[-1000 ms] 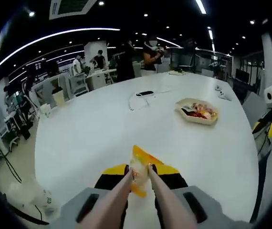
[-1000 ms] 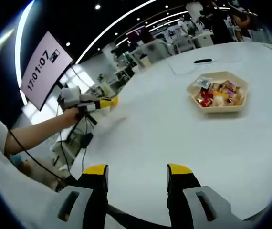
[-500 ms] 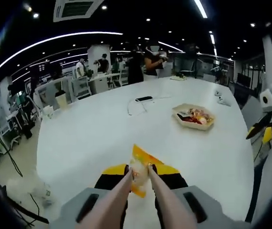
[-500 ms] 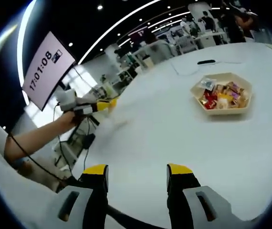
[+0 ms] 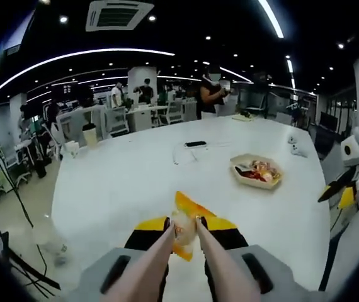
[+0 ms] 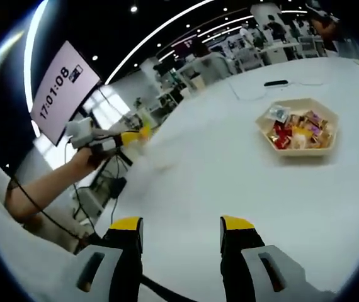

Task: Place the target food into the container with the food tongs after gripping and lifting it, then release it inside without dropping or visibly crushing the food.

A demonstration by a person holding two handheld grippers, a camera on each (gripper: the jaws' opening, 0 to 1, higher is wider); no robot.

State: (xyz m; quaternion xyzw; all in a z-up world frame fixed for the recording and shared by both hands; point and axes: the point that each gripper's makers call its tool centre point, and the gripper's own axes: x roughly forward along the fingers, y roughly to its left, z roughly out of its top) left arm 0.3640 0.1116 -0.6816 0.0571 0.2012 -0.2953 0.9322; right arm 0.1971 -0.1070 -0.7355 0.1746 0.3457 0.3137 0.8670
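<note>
1. The left gripper (image 5: 183, 228) has its fingers (image 5: 156, 251) closed on the tongs, which pinch an orange-and-yellow wrapped snack (image 5: 184, 225) held above the white worktop (image 5: 135, 182).
2. The right gripper (image 6: 182, 229) has its fingers (image 6: 128, 234) spread apart, holding nothing.
3. The hexagonal container (image 5: 256, 172), already holding wrapped snacks, sits well beyond the snack and to its right.
4. Judgement: carry it level with steady, light pressure, lower it inside the container's rim, then ease the tongs apart.
</note>
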